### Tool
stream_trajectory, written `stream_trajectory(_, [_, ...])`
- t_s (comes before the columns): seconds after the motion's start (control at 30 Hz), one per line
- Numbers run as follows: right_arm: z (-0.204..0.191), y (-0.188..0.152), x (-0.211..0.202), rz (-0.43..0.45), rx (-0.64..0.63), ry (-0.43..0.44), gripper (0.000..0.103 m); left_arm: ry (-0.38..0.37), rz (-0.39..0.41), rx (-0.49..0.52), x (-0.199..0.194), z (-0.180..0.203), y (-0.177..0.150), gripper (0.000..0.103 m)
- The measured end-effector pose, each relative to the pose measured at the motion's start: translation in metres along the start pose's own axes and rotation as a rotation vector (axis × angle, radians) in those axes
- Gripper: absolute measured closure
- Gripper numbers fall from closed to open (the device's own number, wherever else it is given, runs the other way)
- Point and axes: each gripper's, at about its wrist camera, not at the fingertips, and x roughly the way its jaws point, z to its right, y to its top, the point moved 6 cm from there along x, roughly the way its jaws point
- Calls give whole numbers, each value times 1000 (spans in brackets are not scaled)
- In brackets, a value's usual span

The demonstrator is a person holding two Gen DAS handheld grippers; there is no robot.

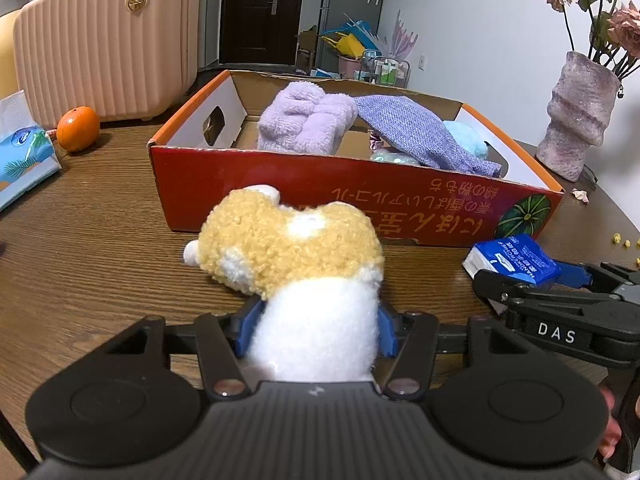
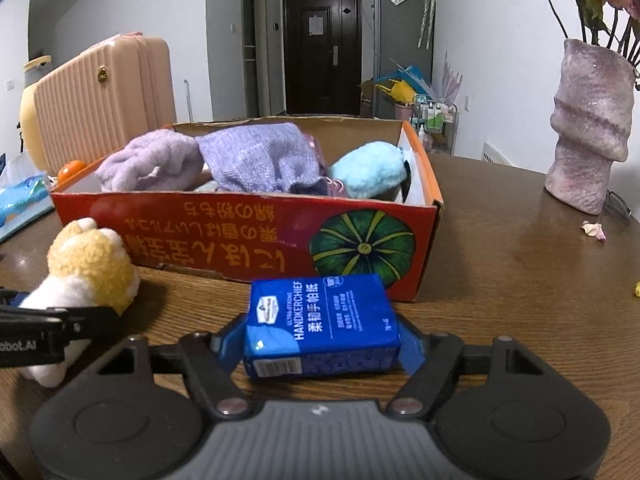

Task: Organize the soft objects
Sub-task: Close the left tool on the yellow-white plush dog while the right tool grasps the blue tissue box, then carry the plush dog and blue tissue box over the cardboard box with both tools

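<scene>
Spanning both views, wooden table [image 1: 100, 216]. Pink suitcase [image 1: 104, 40] at far left, mauve vase [image 2: 592, 128] at far right. Centre: orange cardboard box [image 2: 240, 236] holding a lilac towel [image 1: 304, 120], purple knit cloth [image 1: 416, 132] and pale blue plush [image 2: 368, 176]. Just before the box, a yellow-and-white plush toy [image 1: 292, 248] on the table; left gripper [image 1: 312, 332] clamps its white end between both blue pads. Right gripper [image 2: 322, 344] brackets a blue handkerchief pack [image 2: 320, 320] lying on the table; pads appear to touch its sides, contact uncertain. Small orange [image 1: 78, 128] by the suitcase.
</scene>
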Motion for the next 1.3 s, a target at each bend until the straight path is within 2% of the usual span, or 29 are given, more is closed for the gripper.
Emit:
stream_trajectory(0.67, [-6, -1, -18, 67, -20, -9, 30, 5, 10, 1, -3, 1, 1, 49])
stream_trajectory(1.3, [-12, -5, -72, 222, 67, -9, 30, -3, 170, 30, -49, 2, 2, 49])
